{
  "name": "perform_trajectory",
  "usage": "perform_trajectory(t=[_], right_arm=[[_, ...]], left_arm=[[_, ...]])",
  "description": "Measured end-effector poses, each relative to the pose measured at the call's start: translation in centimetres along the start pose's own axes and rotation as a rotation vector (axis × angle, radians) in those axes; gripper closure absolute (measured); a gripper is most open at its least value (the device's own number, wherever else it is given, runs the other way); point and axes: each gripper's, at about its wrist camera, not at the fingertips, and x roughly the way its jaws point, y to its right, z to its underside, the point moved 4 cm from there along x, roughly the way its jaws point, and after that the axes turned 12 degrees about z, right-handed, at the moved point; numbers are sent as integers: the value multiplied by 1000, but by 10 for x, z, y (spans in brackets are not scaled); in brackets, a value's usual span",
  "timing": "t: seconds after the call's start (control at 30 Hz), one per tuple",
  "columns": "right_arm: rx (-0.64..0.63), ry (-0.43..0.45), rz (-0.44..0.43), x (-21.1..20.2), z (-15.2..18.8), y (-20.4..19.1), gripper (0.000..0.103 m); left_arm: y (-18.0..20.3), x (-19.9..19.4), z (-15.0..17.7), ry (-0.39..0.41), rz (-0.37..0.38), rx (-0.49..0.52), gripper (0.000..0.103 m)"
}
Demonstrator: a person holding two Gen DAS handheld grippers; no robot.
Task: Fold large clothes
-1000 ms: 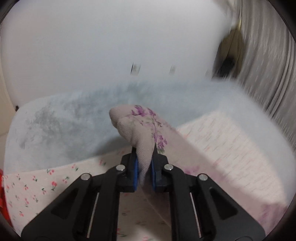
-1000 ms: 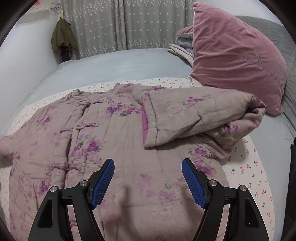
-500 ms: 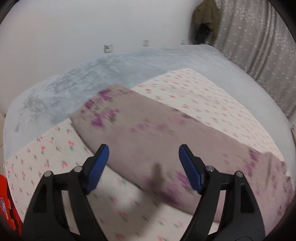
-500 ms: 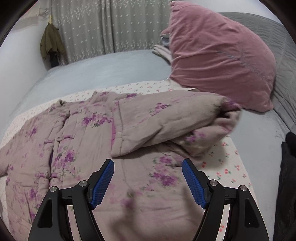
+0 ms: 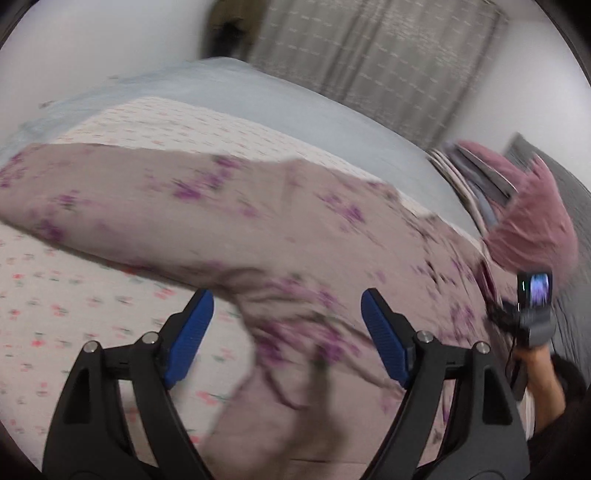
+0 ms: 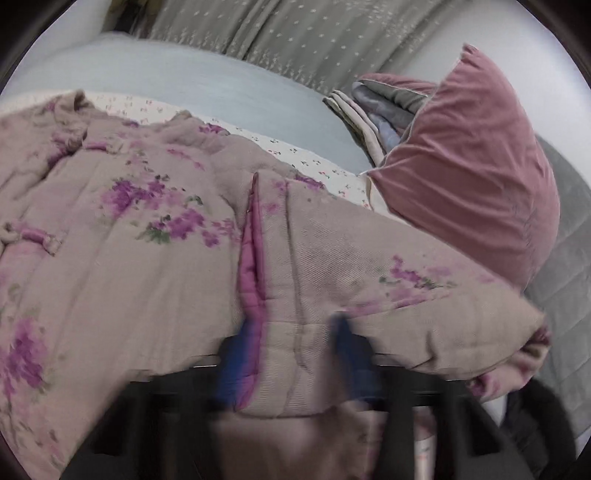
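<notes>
A padded beige jacket with purple flowers [image 5: 229,221] lies spread on the bed, one sleeve stretched out to the left. My left gripper [image 5: 286,332] is open and empty, just above the jacket's body. In the right wrist view the jacket [image 6: 122,236] has its other sleeve [image 6: 369,295] folded across the front, its cuff showing pink lining. My right gripper [image 6: 291,362] is blurred, with its blue pads on either side of that cuff; I cannot tell whether they grip it.
A white sheet with small red flowers [image 5: 74,314] covers a grey-blue bedspread [image 5: 240,92]. A pink velvet pillow [image 6: 472,184] and folded bedding [image 6: 373,107] lie at the bed's head. Grey curtains [image 6: 295,33] hang behind. The other gripper and hand [image 5: 535,306] show at the right.
My left gripper let go of the sleeve and swung right over the jacket. My right gripper moved forward and down onto the folded sleeve's cuff, its jaws narrowing around it.
</notes>
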Motion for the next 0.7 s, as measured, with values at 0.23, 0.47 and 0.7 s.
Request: perform_trajectory(t=[0.23,0.47,0.7], right_arm=[[82,118,165,-35,-26,128,86],[272,70,429,-29,-21,302,88],[200,-75,740,26,39,395,88]], left_arm=[[31,26,18,-62,71,111,21],[36,24,23,-51,84,142,21],[33,31,27,-72,54,158,21]])
